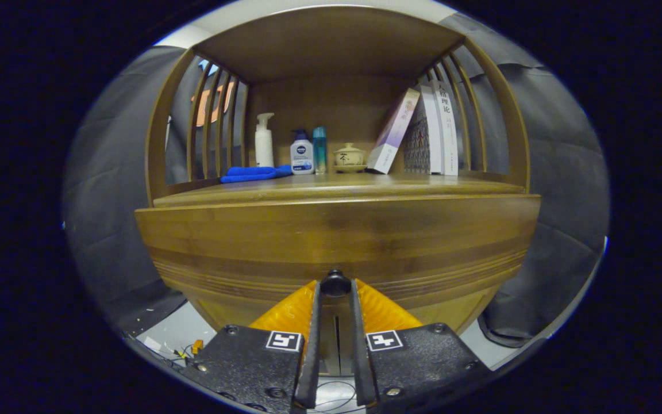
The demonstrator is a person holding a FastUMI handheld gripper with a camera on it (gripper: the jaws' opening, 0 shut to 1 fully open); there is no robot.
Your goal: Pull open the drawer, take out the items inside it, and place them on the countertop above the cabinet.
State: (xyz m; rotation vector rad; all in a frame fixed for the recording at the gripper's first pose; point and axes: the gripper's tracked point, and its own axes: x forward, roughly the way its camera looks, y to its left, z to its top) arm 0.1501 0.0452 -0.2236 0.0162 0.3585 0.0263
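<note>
A wooden cabinet fills the view, its drawer front (337,238) straight ahead of me. A small dark round knob (335,283) sticks out of the drawer front, low and central. My gripper (335,287) has its two fingertips pressed on either side of this knob, so it is shut on it. The drawer front looks flush with the cabinet; I cannot see anything inside it. The countertop (411,187) lies just above the drawer, under an open shelf space.
On the countertop's back stand a white pump bottle (264,141), a blue-capped lotion bottle (301,152), a teal bottle (319,149), a small ceramic jar (349,156) and leaning books (423,129). A blue cloth (253,173) lies at back left. Slatted sides flank the shelf.
</note>
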